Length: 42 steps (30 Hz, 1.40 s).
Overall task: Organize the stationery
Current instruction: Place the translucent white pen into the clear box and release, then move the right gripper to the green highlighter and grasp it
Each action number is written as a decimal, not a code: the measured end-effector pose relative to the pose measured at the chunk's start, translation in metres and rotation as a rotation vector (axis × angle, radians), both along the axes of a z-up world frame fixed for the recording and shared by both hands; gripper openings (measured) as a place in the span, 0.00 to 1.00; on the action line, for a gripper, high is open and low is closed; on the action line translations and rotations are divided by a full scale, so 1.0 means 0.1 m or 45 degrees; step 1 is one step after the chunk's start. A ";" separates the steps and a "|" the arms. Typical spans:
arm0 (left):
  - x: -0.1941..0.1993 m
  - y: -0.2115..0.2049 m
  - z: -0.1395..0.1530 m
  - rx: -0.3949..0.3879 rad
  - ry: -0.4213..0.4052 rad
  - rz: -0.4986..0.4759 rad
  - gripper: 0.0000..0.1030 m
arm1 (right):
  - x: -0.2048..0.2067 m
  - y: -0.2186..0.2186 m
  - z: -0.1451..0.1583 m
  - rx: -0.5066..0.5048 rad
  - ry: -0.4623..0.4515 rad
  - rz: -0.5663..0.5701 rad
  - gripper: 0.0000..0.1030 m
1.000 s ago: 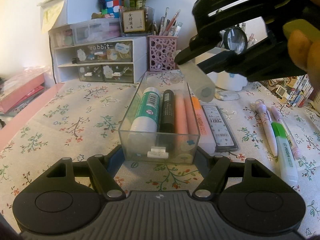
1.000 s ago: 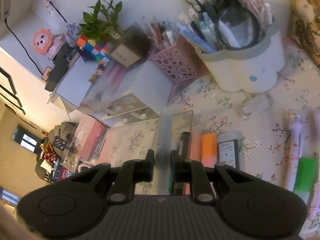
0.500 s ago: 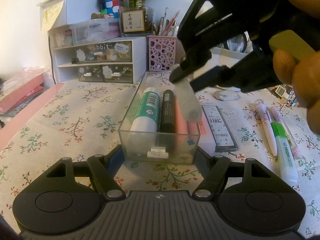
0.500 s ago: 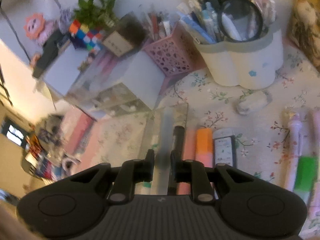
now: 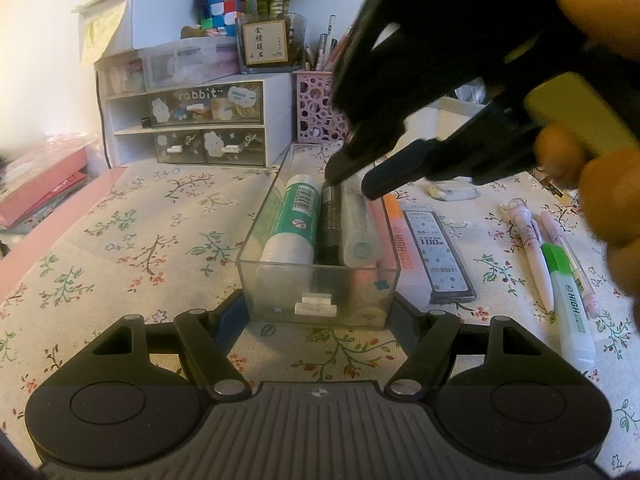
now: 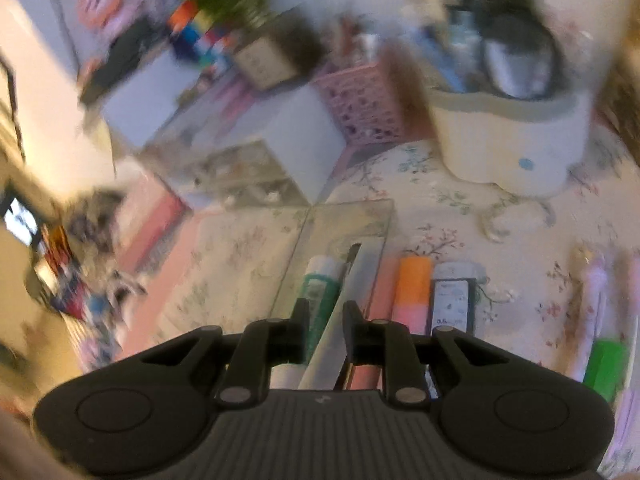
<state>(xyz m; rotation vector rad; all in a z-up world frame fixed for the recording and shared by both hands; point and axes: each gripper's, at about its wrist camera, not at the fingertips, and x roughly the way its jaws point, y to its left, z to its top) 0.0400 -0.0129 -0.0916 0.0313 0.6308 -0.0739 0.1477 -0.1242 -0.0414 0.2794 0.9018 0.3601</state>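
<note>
Left wrist view shows the floral tabletop (image 5: 120, 240), and on it the clear plastic organizer box (image 5: 320, 288), gripped at its near end between the fingers of the left hand-held gripper (image 5: 320, 316), which steadies it. Inside lie a green-labelled glue stick (image 5: 294, 220), a black marker (image 5: 330, 224) and a pink pen, all with long axes running away from the camera. The right hand-held gripper (image 5: 352, 184), nearly closed, pinches the far end of a translucent tube (image 5: 358, 228) that lies along that same axis atop the others, directly below its tips. Releasing it there looks like the next step. An orange highlighter (image 5: 396, 228), lead-refill case (image 5: 438, 256) and green highlighter (image 5: 570, 300) lie outside, nearer the right hand.
</note>
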 end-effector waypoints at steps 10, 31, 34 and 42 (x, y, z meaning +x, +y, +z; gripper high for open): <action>0.00 0.01 0.00 -0.001 0.000 -0.006 0.70 | -0.05 -0.06 0.00 -0.036 -0.021 0.032 0.02; 0.00 0.00 0.00 0.002 -0.001 -0.006 0.70 | -0.55 -1.38 -0.07 -0.031 0.053 -0.388 0.03; 0.00 0.00 -0.01 0.005 -0.002 -0.008 0.70 | -0.62 -1.36 -0.11 -0.067 0.084 -0.388 0.03; 0.00 0.00 -0.01 0.006 -0.002 -0.005 0.70 | -0.77 -1.16 -0.12 -0.265 0.078 -0.341 0.04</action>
